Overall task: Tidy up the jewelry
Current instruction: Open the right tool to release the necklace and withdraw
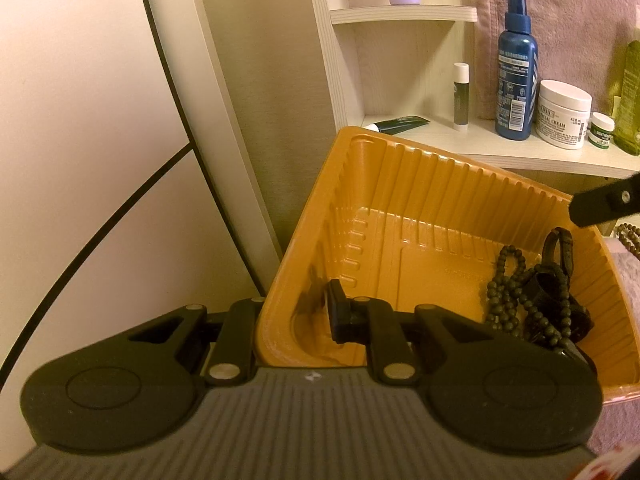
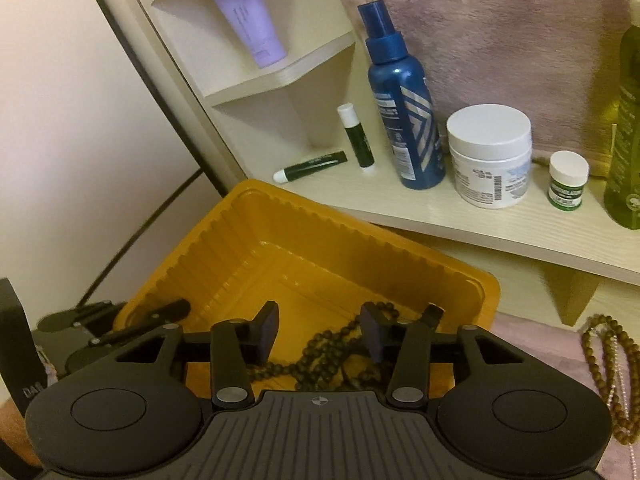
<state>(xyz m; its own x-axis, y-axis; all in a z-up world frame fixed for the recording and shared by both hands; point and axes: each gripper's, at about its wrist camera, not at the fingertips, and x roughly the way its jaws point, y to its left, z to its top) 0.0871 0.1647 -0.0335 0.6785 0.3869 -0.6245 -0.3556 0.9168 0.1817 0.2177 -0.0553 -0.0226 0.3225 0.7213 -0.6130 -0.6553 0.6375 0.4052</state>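
Note:
An orange plastic tray (image 1: 420,216) is held tilted; my left gripper (image 1: 294,316) is shut on its near-left wall, one finger inside, one outside. Inside the tray lie a dark bead necklace (image 1: 506,296) and a black strap-like piece (image 1: 560,252). In the right wrist view the tray (image 2: 248,248) is below my right gripper (image 2: 320,334), which is open and empty just above the dark beads (image 2: 320,354). A brown bead strand and a pearl strand (image 2: 612,376) lie on pink cloth to the right, outside the tray.
A cream shelf (image 2: 460,216) behind the tray holds a blue spray bottle (image 2: 404,120), a white cream jar (image 2: 490,156), a small green jar (image 2: 568,180), a lip balm stick (image 2: 356,136), a dark tube (image 2: 312,164) and a green bottle (image 2: 628,140). A purple tube (image 2: 244,12) stands higher up.

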